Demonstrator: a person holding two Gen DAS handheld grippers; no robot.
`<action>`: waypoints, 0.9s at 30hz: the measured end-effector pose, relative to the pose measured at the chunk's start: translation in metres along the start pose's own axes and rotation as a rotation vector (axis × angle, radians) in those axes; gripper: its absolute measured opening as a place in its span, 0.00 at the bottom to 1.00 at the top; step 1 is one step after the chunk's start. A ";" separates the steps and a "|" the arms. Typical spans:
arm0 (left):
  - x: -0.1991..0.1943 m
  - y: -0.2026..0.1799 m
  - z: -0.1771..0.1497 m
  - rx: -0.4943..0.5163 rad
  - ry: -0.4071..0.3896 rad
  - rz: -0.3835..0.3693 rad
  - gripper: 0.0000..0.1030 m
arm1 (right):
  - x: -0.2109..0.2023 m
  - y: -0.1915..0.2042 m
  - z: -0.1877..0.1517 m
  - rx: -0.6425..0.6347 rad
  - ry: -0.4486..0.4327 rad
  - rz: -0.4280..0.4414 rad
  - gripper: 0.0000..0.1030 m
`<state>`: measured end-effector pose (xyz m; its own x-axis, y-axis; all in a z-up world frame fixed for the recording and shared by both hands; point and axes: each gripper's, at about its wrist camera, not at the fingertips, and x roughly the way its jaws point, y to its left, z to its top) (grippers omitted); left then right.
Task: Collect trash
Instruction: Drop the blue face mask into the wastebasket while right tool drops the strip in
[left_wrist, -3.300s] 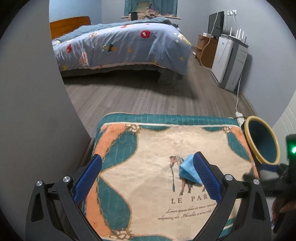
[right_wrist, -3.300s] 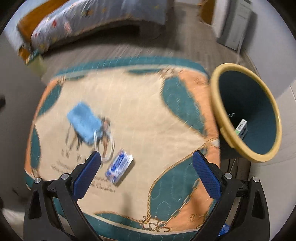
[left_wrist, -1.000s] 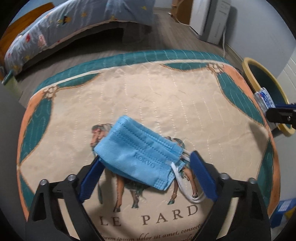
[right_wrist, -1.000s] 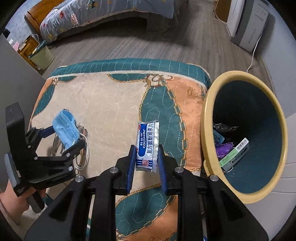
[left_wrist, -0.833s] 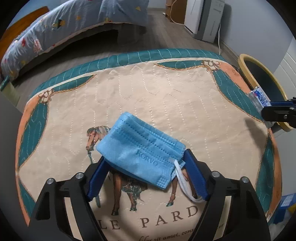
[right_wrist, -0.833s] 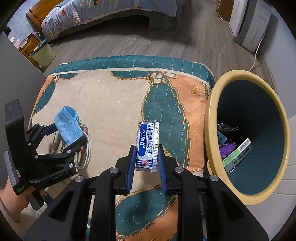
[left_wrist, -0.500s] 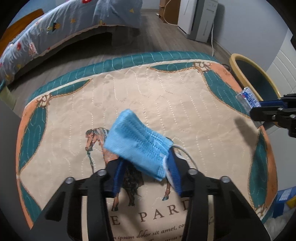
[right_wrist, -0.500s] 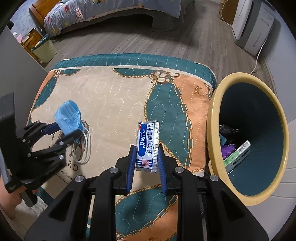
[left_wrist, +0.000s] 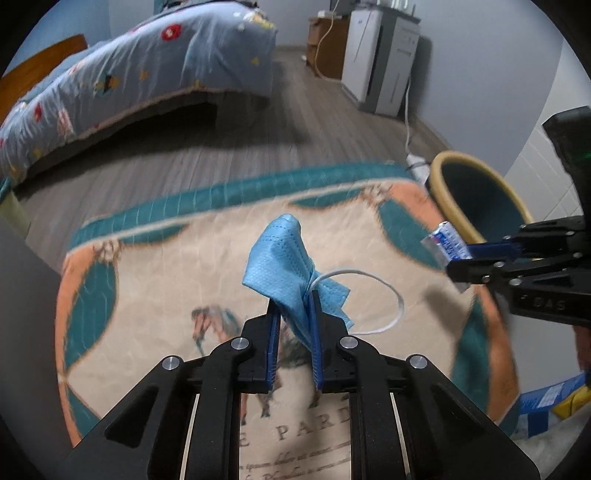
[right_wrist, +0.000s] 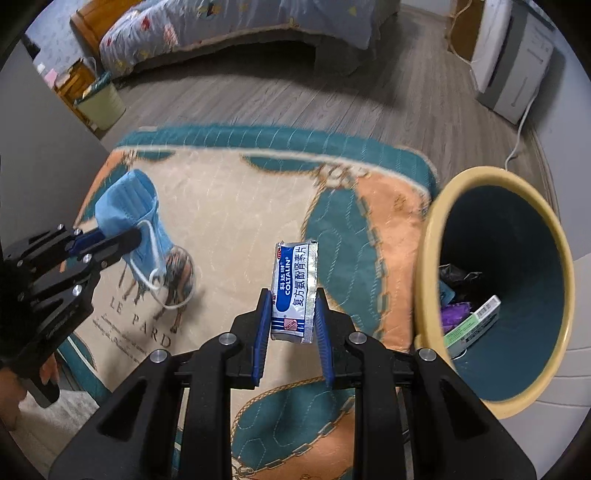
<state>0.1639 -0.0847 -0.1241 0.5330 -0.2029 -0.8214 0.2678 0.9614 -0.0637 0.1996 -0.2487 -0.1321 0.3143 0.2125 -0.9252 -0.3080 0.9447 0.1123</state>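
1. While its jaws have just been closing, the left tool (left_wrist: 294, 306) now clamps the blue face mask (left_wrist: 284, 266) low in the centre of the left wrist view, the crumpled cloth standing up above the pads.
2. The mask's white ear loop (left_wrist: 384, 295) hangs out to the right of the jaws, over the quilted cover (left_wrist: 184, 280) of the worktop.
3. In the right wrist view the right tool (right_wrist: 291, 321) is clamped on a white and blue sachet (right_wrist: 294, 288), held upright in the centre of the frame.
4. The yellow-rimmed bin (right_wrist: 421, 266) stands at the right edge of that view, just beside the cover, with a small box (right_wrist: 476, 325) and dark and purple scraps inside.
5. At the left of the same view the left tool with the mask appears over the horse print (right_wrist: 177, 273); the mask is lifted clear of the cover.
6. A bed (left_wrist: 140, 74) fills the upper left of the left wrist view.
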 end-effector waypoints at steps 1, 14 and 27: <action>-0.002 -0.004 0.007 0.008 -0.010 -0.004 0.15 | -0.005 -0.005 0.003 0.013 -0.010 0.001 0.22; -0.013 -0.097 0.055 0.170 -0.052 -0.128 0.15 | -0.074 -0.137 0.001 0.262 -0.182 -0.122 0.22; 0.033 -0.188 0.070 0.286 0.039 -0.258 0.15 | -0.050 -0.216 -0.045 0.542 -0.116 -0.129 0.22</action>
<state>0.1869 -0.2852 -0.0999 0.3895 -0.4185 -0.8205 0.6049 0.7880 -0.1148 0.2097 -0.4747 -0.1263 0.4245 0.0837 -0.9016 0.2348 0.9515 0.1989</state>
